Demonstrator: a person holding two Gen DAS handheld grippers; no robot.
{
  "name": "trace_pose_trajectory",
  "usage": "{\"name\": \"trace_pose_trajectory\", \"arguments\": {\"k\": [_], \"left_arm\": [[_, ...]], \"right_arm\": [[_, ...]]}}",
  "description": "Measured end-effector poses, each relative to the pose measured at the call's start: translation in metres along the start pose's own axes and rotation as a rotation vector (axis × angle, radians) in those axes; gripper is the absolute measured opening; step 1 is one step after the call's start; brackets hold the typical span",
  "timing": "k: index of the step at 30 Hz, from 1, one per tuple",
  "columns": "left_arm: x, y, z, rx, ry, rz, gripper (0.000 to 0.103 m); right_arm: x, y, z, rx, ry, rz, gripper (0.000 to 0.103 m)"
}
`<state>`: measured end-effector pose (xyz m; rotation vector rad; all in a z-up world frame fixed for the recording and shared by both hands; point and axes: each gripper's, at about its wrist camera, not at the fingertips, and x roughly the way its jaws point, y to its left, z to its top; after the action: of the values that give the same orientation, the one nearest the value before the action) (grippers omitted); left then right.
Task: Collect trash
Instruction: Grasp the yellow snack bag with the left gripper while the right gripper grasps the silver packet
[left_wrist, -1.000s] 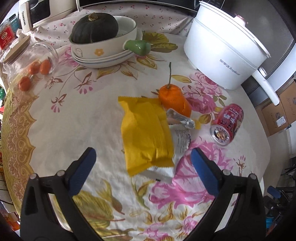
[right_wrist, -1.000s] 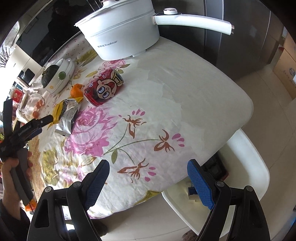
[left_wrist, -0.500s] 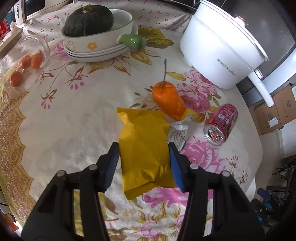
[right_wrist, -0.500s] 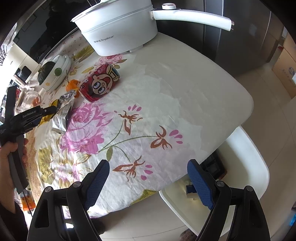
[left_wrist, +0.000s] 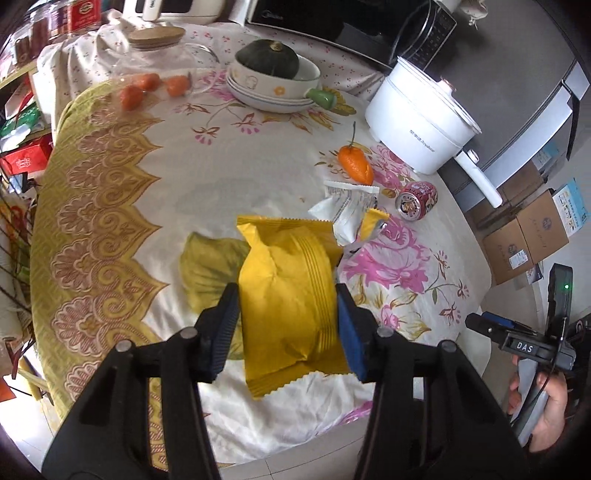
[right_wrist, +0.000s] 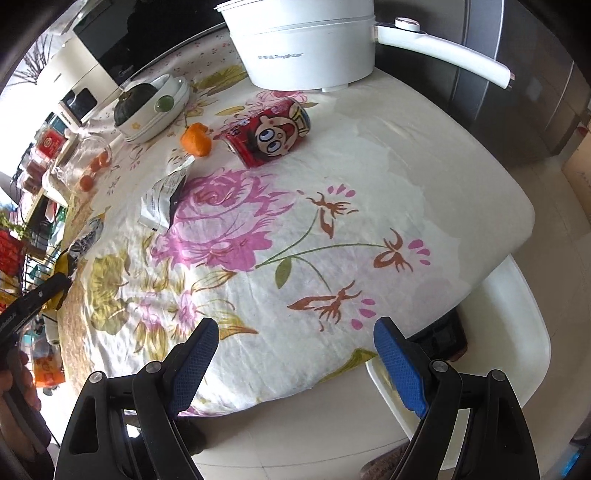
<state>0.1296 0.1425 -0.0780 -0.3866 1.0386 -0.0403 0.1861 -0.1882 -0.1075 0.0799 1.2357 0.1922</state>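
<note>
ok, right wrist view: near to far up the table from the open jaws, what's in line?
Big pink printed flower on the tablecloth → crumpled white printed wrapper → red cartoon-face drink can lying on its side → white electric pot with long handle.

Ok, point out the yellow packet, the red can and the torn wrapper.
yellow packet (left_wrist: 291, 295), left wrist view, middle of its face.
red can (right_wrist: 269, 134), right wrist view, printed side.
torn wrapper (left_wrist: 345, 205), left wrist view, white printed panel.

Yellow packet (left_wrist: 291, 295), seemingly floral tablecloth (left_wrist: 229, 173)
</note>
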Motion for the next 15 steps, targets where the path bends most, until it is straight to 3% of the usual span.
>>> {"name": "trace_pose_trajectory", "arguments": {"k": [3, 6, 15], "left_arm": [[-0.013, 0.013, 0.005, -0.041, -0.042, -0.019, 0.053], [-0.02, 0.019, 0.008, -0.009, -0.083, 0.035, 0.053], [-0.032, 0.056, 0.01, -0.053, -0.113, 0.056, 0.053]], "right_arm": [[0.006, 0.026, 0.007, -0.018, 0.008, 0.031, 0.087], [0.019, 0.057, 0.025, -0.019, 0.015, 0.066, 0.087], [0.085, 0.122, 0.079, 0.08, 0.009, 0.175, 0.087]]}}
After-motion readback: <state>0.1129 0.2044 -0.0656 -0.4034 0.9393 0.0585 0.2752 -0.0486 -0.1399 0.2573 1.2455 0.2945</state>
